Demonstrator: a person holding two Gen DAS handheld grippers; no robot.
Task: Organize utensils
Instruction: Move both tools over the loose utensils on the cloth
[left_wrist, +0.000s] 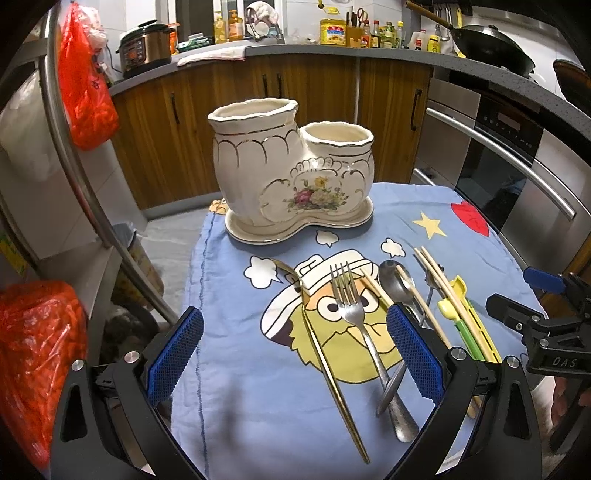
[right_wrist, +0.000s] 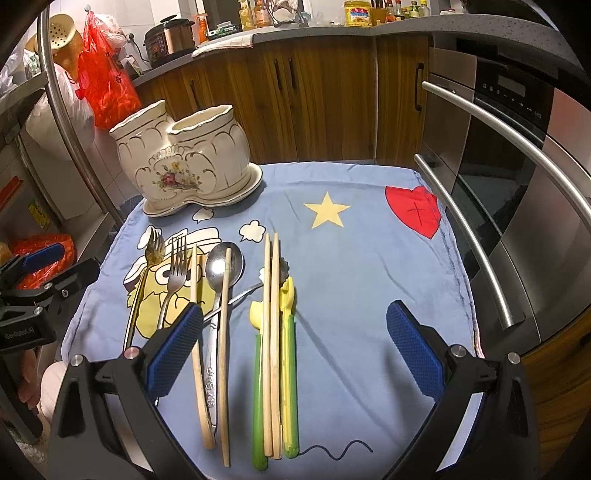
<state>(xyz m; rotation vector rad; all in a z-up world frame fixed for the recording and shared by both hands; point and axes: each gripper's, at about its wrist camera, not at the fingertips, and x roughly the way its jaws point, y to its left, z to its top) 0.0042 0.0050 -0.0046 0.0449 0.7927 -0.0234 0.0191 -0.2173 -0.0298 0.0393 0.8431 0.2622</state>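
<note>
A cream ceramic utensil holder (left_wrist: 291, 166) with two cups stands at the far side of a blue cartoon cloth (left_wrist: 258, 398); it also shows in the right wrist view (right_wrist: 184, 158). Loose utensils lie on the cloth: a gold fork (left_wrist: 325, 358), a silver fork (left_wrist: 354, 314), a silver spoon (right_wrist: 223, 266), wooden chopsticks (right_wrist: 271, 332) and green-yellow utensils (right_wrist: 290, 350). My left gripper (left_wrist: 295, 343) is open above the forks. My right gripper (right_wrist: 295, 343) is open above the chopsticks. Both are empty.
Wooden kitchen cabinets (left_wrist: 295, 88) and a counter with a rice cooker (left_wrist: 146, 46) stand behind. An oven (right_wrist: 517, 147) with steel handles is at the right. Red plastic bags (left_wrist: 85, 81) hang at the left by a steel rail.
</note>
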